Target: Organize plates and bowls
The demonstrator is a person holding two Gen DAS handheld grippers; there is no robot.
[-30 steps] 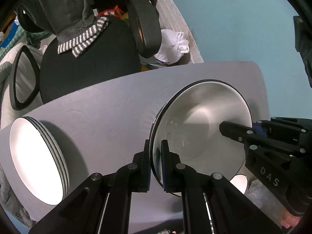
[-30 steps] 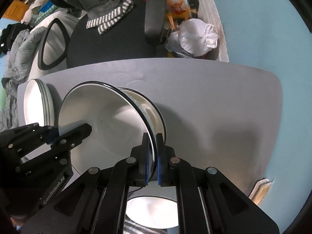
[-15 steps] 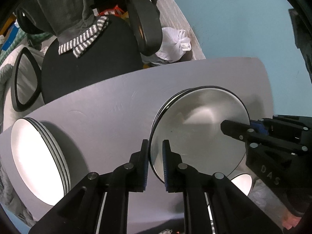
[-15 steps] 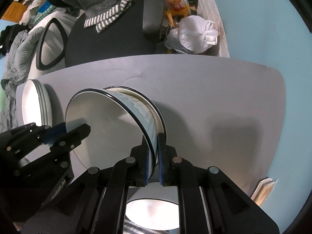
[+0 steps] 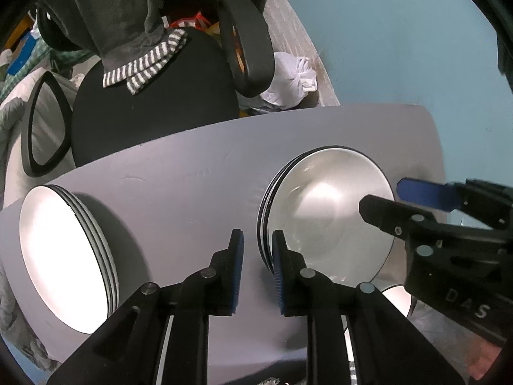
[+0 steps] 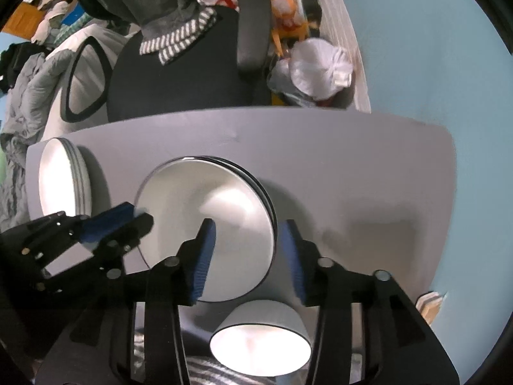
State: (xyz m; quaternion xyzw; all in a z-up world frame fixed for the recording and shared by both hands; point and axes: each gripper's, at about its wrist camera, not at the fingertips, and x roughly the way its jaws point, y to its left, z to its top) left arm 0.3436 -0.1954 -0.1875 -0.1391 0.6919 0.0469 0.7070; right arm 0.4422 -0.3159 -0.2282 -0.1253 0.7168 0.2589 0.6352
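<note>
A stack of white black-rimmed plates [image 5: 323, 215] lies on the grey table [image 5: 179, 189]; it also shows in the right wrist view [image 6: 205, 221]. My left gripper [image 5: 258, 266] is open, its fingers straddling the stack's left rim. My right gripper [image 6: 247, 256] is open, its fingers either side of the stack's near edge. A second stack of white plates [image 5: 61, 266] lies at the table's left end, also in the right wrist view [image 6: 61, 183]. A white bowl [image 6: 259, 340] sits just below my right gripper.
A black office chair [image 5: 154, 96] with a grey striped garment stands behind the table. A white plastic bag [image 5: 288, 80] lies on the floor by the blue wall [image 5: 400, 41]. Clothes [image 6: 25, 102] are piled at the far left.
Both grippers were shut on the top plate, held tilted. The plate now lies flat on the stack and both grippers have opened.
</note>
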